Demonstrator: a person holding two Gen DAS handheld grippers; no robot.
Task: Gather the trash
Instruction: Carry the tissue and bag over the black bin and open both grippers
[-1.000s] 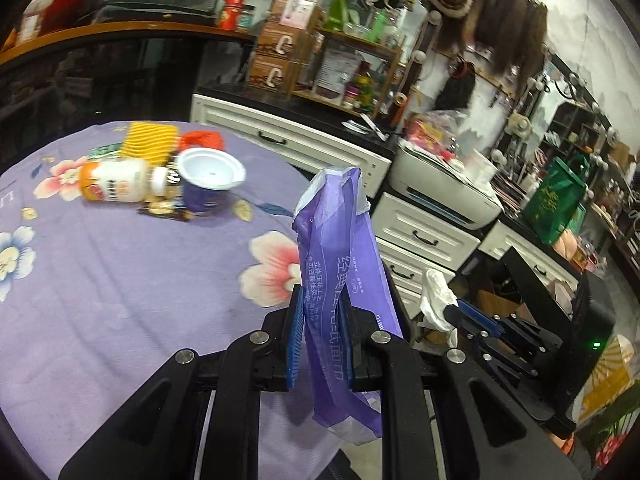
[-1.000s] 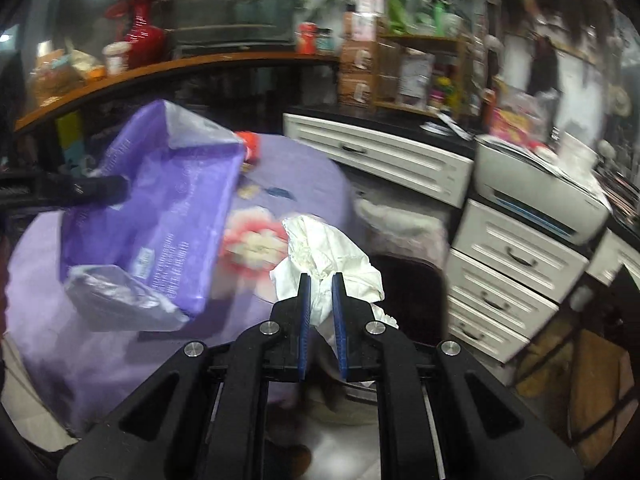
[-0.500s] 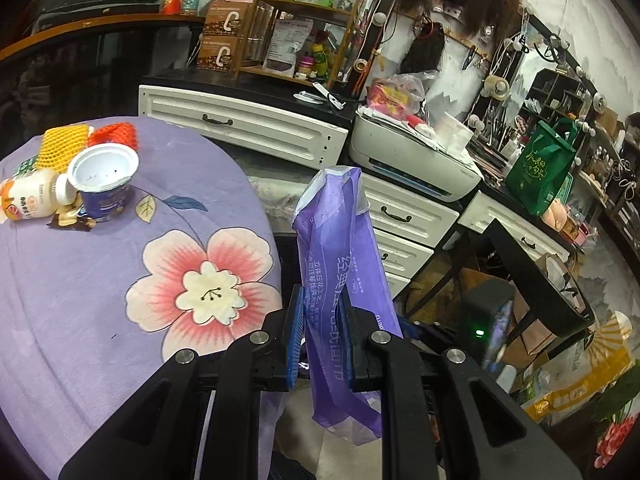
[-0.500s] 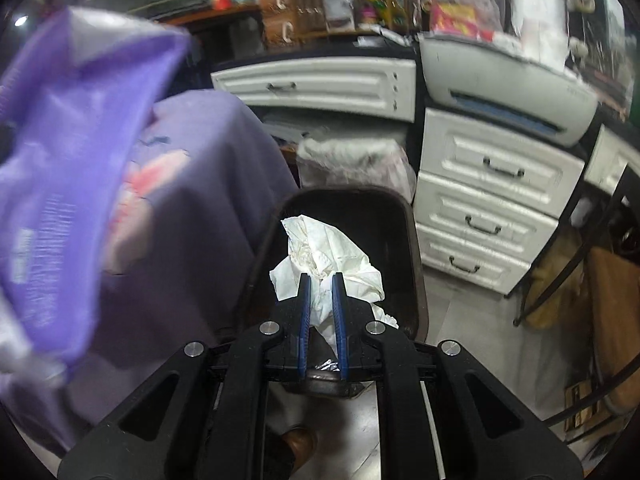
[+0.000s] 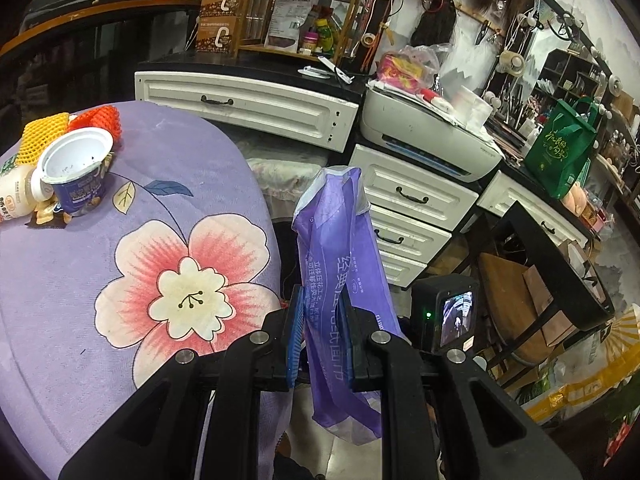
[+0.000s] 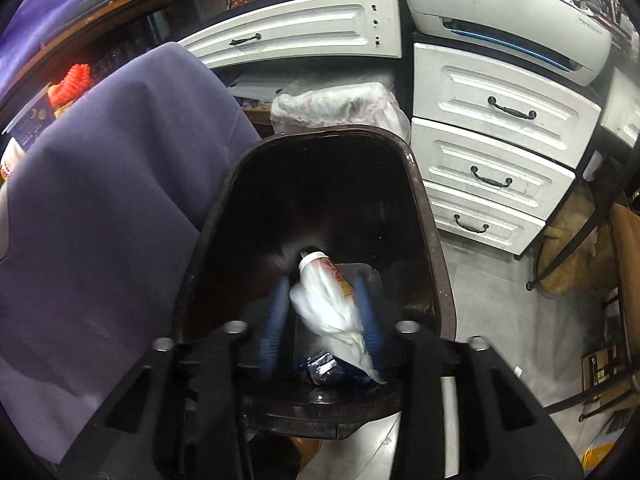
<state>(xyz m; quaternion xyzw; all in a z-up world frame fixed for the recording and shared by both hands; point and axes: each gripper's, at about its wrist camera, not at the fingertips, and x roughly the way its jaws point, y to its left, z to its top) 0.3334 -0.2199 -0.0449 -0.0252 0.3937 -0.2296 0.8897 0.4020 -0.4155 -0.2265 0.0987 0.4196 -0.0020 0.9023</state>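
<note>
While the dark bin (image 6: pixel 320 208) holds a bottle (image 6: pixel 320 266) and wrapper (image 6: pixel 324 368), the right gripper (image 6: pixel 322 312), jaws just opening, frees white tissue (image 6: pixel 332 312). Only the left view shows its gripper (image 5: pixel 320 336) clamped on a purple bag (image 5: pixel 336 248).

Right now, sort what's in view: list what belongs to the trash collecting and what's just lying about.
Job:
purple plastic bag, clamped in the left gripper
white tissue wad, between the right gripper's just-opened fingers
dark bin
yogurt cup and foam fruit nets on the table

Lying about:
printer
green tote bag

Left gripper (image 5: pixel 320 344), right gripper (image 6: pixel 320 320): black angular arms, silver round screws, blue ribbed pads inside jaws.
</note>
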